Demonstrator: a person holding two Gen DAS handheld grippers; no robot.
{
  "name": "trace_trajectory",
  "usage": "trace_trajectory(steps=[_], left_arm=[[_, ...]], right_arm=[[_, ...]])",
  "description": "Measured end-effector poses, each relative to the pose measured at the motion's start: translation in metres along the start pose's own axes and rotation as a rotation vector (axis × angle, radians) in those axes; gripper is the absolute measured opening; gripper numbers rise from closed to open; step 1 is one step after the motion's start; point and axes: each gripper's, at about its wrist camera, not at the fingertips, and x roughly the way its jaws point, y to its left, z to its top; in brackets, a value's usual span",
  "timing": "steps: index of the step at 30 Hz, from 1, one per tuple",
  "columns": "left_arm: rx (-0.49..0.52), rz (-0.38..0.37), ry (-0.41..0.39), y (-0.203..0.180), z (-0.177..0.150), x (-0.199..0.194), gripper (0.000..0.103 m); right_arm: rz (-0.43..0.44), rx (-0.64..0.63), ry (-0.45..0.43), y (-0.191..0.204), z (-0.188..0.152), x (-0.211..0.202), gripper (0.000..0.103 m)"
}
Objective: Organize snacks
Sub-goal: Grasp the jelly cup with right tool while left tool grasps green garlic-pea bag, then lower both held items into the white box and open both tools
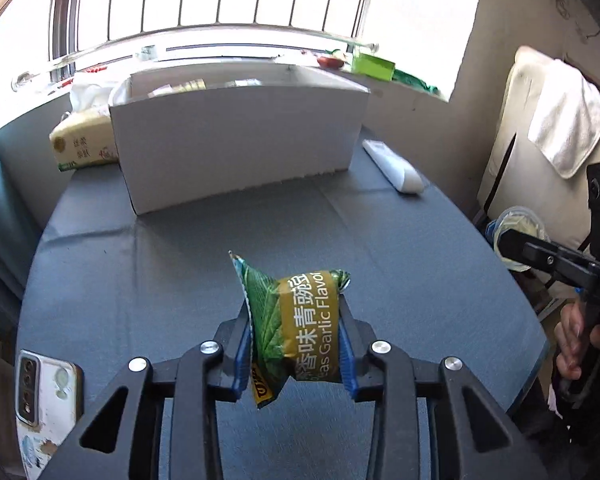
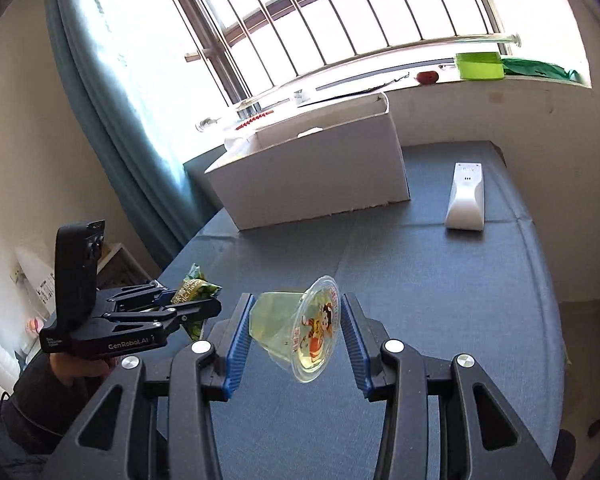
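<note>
My left gripper [image 1: 296, 320] is shut on a green garlic-flavour pea snack packet [image 1: 296, 328] and holds it above the grey table [image 1: 160, 280]. In the right wrist view the left gripper [image 2: 192, 304] shows at the left with the packet [image 2: 194, 286]. My right gripper [image 2: 296, 324] is shut on a clear jelly cup [image 2: 300, 328] with a cartoon lid, tilted on its side above the table. The right gripper [image 1: 512, 248] shows with the cup [image 1: 518, 226] at the right edge of the left view. A white open box [image 1: 236, 140] [image 2: 312, 172] stands at the table's far side.
A tissue pack [image 1: 84, 140] lies left of the box. A white remote [image 1: 392, 166] [image 2: 466, 196] lies to its right. A phone [image 1: 48, 392] lies at the table's near left edge. A windowsill [image 2: 480, 68] with green items runs behind. A chair with a towel [image 1: 568, 120] stands right.
</note>
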Motion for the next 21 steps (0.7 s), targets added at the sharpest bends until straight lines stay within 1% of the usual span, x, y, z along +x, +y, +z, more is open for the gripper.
trace_trajectory(steps=[4,6,7,8,9,10,12,14,15,16,18,21], left_arm=[[-0.01,0.019,-0.109,0.017,0.049,-0.018,0.039],[-0.022,0.015,-0.173,0.027,0.081,-0.022,0.039],[-0.024,0.019,-0.192,0.032,0.098,-0.021,0.039],[-0.023,0.04,-0.21,0.036,0.115,-0.02,0.039],[-0.022,0.052,-0.215,0.04,0.134,-0.014,0.039],[-0.021,0.049,-0.202,0.044,0.152,-0.009,0.039],[-0.03,0.069,-0.219,0.054,0.181,-0.002,0.039],[-0.047,0.081,-0.216,0.062,0.206,0.01,0.039],[-0.061,0.078,-0.212,0.068,0.216,0.015,0.039],[-0.068,0.078,-0.206,0.073,0.224,0.021,0.039],[-0.071,0.096,-0.196,0.08,0.237,0.031,0.039],[-0.088,0.11,-0.176,0.088,0.245,0.046,0.04]], right_arm=[[0.021,0.04,-0.035,-0.004,0.043,0.013,0.047],[0.024,0.026,-0.064,-0.002,0.074,0.024,0.047],[0.026,0.023,-0.079,-0.001,0.091,0.029,0.047],[0.035,0.022,-0.093,0.0,0.108,0.035,0.045],[0.044,0.026,-0.102,0.0,0.126,0.042,0.032],[0.042,0.036,-0.108,-0.001,0.143,0.048,0.032],[0.029,0.039,-0.121,0.0,0.175,0.062,0.032],[0.01,0.018,-0.123,0.003,0.203,0.079,0.032],[-0.013,0.002,-0.117,0.006,0.216,0.088,0.031],[-0.027,-0.006,-0.118,0.007,0.228,0.096,0.031],[-0.024,-0.025,-0.12,0.012,0.249,0.11,0.031],[-0.075,-0.031,-0.11,0.014,0.271,0.13,0.031]])
